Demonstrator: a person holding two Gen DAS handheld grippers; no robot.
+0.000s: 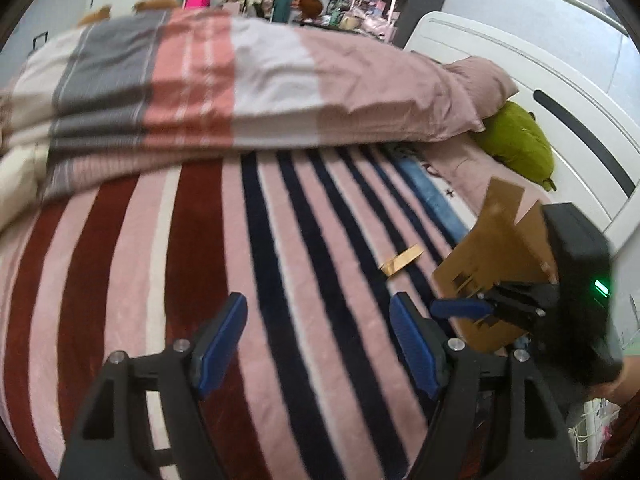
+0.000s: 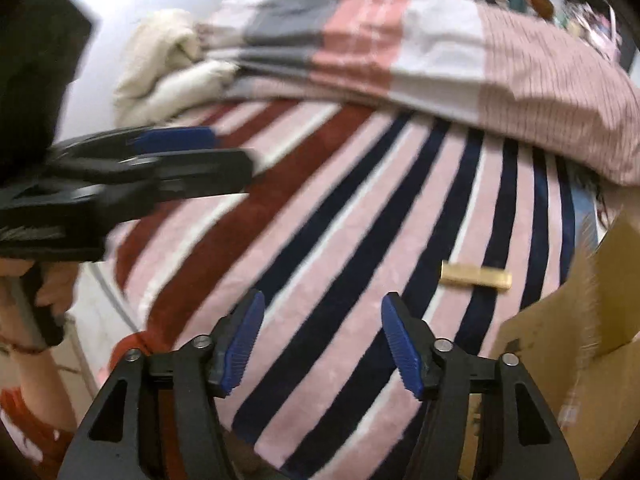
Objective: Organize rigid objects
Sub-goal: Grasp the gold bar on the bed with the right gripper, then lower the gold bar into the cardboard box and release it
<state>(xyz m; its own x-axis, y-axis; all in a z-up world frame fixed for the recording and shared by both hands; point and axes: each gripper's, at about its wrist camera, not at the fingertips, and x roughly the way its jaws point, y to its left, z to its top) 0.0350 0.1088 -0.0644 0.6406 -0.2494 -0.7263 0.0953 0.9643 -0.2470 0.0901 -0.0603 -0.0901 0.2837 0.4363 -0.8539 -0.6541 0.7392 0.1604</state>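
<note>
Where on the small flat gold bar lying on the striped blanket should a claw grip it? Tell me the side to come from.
Grip the small flat gold bar across its narrow width near the middle, coming from above. It lies flat on the striped blanket, long and thin, so its long edges probably give the pads the best hold. The right claw is open and empty, with the brown cardboard box beside it.

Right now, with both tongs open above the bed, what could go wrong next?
1. The small gold bar lies flat on the soft striped blanket; the pads may pinch fabric with it.
2. The cardboard box sits near the bed's edge and could tip or slide if bumped.
3. The left tongs and right tongs work close together and might collide.
</note>
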